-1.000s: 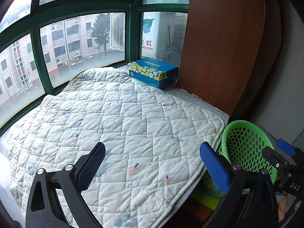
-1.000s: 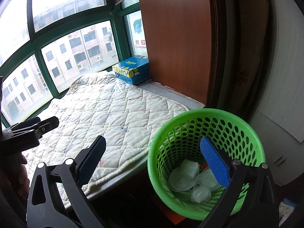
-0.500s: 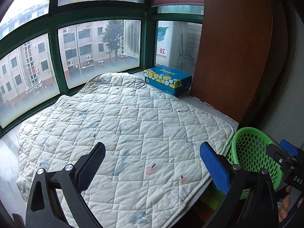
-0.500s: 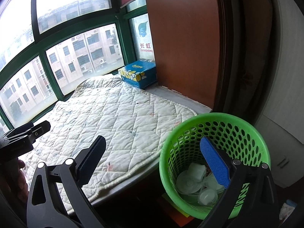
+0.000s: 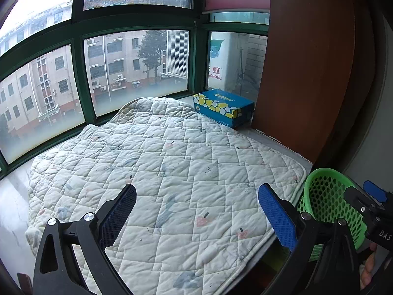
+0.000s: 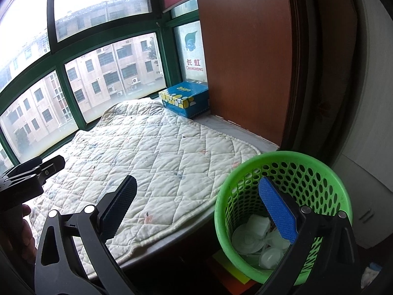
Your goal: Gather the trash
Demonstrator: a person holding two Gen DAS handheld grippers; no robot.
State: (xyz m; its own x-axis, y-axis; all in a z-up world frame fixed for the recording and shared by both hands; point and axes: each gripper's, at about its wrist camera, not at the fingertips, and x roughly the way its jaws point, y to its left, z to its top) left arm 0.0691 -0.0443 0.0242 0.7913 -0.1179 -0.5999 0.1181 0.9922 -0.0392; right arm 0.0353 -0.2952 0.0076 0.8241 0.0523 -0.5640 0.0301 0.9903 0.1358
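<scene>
A green perforated waste basket (image 6: pixel 316 179) stands on the floor beside the window seat, holding white crumpled plastic trash (image 6: pixel 255 233) at its bottom. My right gripper (image 6: pixel 199 209) is open and empty, one finger over the quilt's edge and the other over the basket. My left gripper (image 5: pixel 196 211) hovers open above the white quilted mat (image 5: pixel 157 172) with nothing between its fingers. The basket (image 5: pixel 329 196) shows at the right edge of the left wrist view, behind the right gripper's body. No loose trash shows on the quilt.
A blue and yellow tissue box (image 5: pixel 223 108) lies at the quilt's far corner by the green-framed window (image 5: pixel 78 78). A brown wooden panel (image 6: pixel 245 49) rises at the right. Flat yellow and orange items (image 6: pixel 231 270) lie on the floor under the basket.
Both grippers have pulled back and up from the window seat, so the quilt and tissue box look farther away. Both stay open and empty.
</scene>
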